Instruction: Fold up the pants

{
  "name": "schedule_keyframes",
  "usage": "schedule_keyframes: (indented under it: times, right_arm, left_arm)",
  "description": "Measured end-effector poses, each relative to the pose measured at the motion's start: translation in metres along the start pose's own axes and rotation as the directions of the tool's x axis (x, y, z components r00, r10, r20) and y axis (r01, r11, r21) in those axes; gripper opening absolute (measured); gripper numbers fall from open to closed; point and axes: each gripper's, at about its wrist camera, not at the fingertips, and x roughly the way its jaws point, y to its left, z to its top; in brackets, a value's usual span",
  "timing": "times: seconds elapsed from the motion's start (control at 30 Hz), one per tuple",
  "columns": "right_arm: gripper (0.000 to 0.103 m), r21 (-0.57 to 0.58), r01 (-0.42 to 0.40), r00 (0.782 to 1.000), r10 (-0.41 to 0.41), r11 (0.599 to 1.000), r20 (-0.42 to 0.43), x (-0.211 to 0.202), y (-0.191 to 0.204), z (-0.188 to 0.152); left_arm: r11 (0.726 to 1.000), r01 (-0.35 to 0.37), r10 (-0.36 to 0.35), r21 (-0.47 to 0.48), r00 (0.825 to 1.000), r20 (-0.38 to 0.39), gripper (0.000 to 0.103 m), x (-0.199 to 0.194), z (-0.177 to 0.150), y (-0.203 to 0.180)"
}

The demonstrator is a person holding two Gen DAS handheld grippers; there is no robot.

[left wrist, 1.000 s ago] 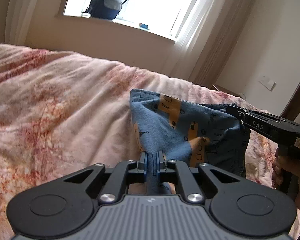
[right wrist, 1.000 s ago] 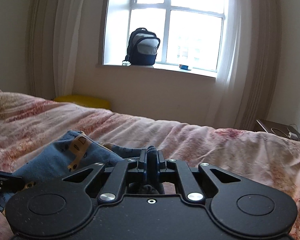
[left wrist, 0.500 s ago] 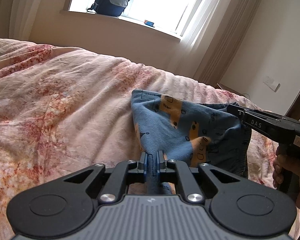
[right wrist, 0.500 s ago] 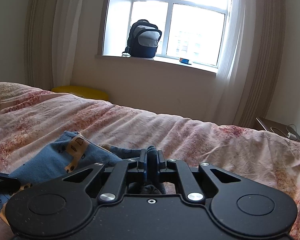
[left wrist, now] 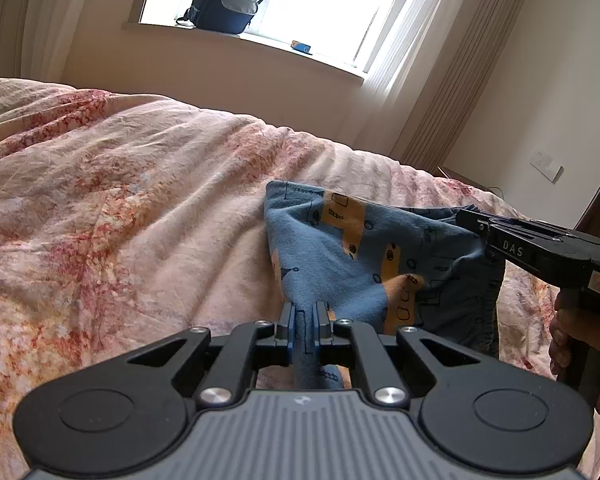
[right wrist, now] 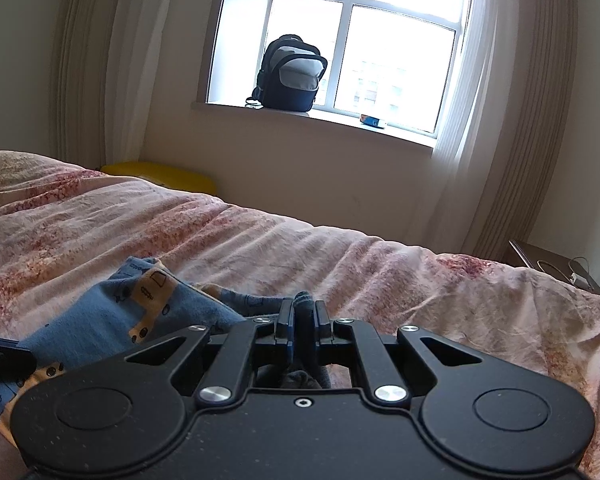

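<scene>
The pants (left wrist: 340, 252) are blue with orange vehicle prints and hang stretched between my two grippers above the bed. My left gripper (left wrist: 304, 316) is shut on one edge of the fabric. My right gripper (right wrist: 303, 316) is shut on a bunched edge of the pants (right wrist: 148, 312), which spread to its left. The right gripper also shows in the left wrist view (left wrist: 476, 222), pinching the far side of the cloth. The left gripper's tip shows at the left edge of the right wrist view (right wrist: 4, 354).
A pink floral duvet (left wrist: 120, 208) covers the bed under the pants. A dark backpack (right wrist: 292, 74) and a small box (right wrist: 372, 121) sit on the windowsill. A yellow object (right wrist: 160, 172) lies beyond the bed. A bedside table (right wrist: 552, 268) stands at right.
Both grippers have risen with the pants still held between them; more of the bed shows below and the window sits higher in the views.
</scene>
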Motion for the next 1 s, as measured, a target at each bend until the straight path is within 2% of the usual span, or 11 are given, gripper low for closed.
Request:
schedule_keyframes:
  times: [0.93, 1.0]
  right_arm:
    - [0.011, -0.009, 0.014, 1.0, -0.015, 1.0, -0.014, 0.0053, 0.0023, -0.0033]
    - [0.023, -0.011, 0.019, 1.0, -0.019, 1.0, -0.016, 0.0054, 0.0025, -0.0037]
  left_arm:
    - [1.0, -0.018, 0.018, -0.004, 0.999, -0.027, 0.01, 0.0059, -0.0016, 0.0004]
    - [1.0, -0.026, 0.026, -0.016, 0.999, -0.034, 0.013, 0.0072, -0.0022, 0.0017]
